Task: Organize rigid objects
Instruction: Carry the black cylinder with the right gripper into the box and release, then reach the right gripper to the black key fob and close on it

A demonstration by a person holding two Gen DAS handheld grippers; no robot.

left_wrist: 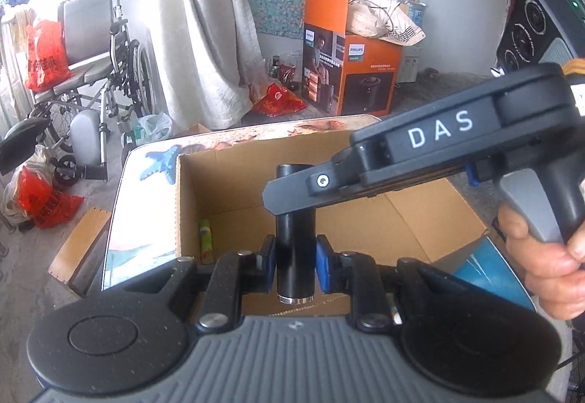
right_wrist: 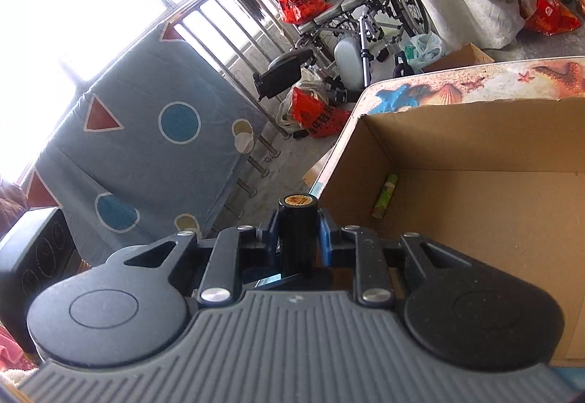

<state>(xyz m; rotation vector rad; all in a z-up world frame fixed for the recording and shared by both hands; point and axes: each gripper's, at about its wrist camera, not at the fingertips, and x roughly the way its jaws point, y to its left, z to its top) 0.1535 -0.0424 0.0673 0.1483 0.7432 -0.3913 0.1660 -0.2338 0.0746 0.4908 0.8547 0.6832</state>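
— fingertips [left_wrist: 323,258] of our left gripper [left_wrist: 295,258] pinch the black cylinder [left_wrist: 295,238]; our right gripper [right_wrist: 298,238] clamps its other end.

— low in frame, over the cardboard box [left_wrist: 420,220], presumably so it drops in beside the green tube [left_wrist: 205,240].

The left claw [left_wrist: 295,258] pinches a black tube [left_wrist: 295,238] upright between its blue pads; just ahead, the right claw [left_wrist: 278,196] crosses the tube above an open cardboard box [left_wrist: 420,220].

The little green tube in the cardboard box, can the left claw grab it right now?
Probably not yet. The left claw is already shut on a black cylinder, though the green tube lies uncovered in the open-topped cardboard box.
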